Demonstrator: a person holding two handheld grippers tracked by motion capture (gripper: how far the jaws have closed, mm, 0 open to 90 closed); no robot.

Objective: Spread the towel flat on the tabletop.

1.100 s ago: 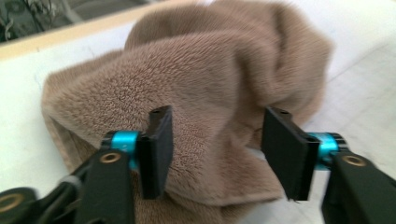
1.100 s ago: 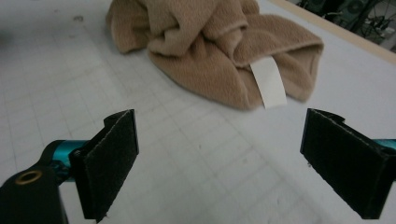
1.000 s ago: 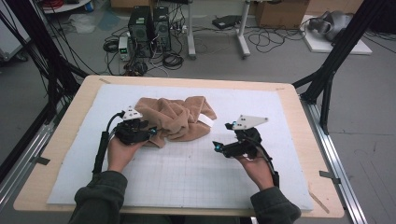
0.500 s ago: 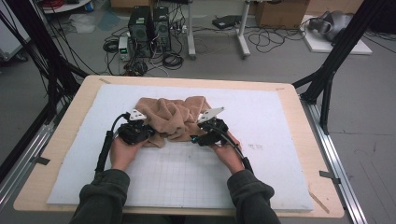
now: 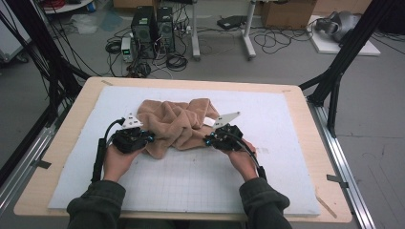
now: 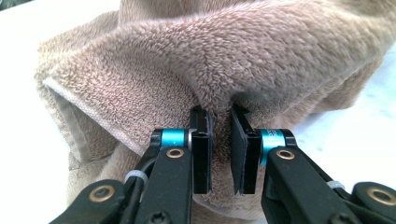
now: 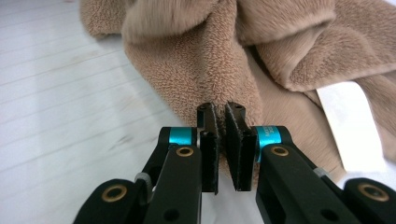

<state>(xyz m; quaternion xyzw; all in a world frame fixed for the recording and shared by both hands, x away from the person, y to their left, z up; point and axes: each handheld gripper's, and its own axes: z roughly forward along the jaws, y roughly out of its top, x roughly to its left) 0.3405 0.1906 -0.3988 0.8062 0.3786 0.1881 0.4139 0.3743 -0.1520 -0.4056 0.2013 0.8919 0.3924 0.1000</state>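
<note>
On the counter (image 5: 67, 143), seen from the high view, a crumpled tan towel (image 5: 176, 121) lay bunched on the white gridded mat (image 5: 191, 181), a little behind the middle. The left gripper (image 5: 143, 137) met the towel's near left edge and the right gripper (image 5: 208, 140) its near right edge, one hand at each side, most likely so that the cloth could be lifted and spread out between them. Both grippers had just been closing, each with towel between its jaws. Along the left gripper view, the left gripper (image 6: 220, 122) had its jaws drawn narrow, pinching a fold of the towel (image 6: 261, 56) that draped down over the pad tips; a hemmed border curled away to the side, so the grip seemed to sit on a ridge of pile rather than on the hem itself. Along the right gripper view, the right gripper (image 7: 220, 116) was likewise closed to a slim gap on a hanging corner of the towel (image 7: 205, 65), with the mat (image 7: 60, 93) bare beside it and a white care label (image 7: 350, 123) lying off to the side. That corner grip looked suited to pulling the bundle apart, though how deep the cloth sat between the pads could not be told.
</note>
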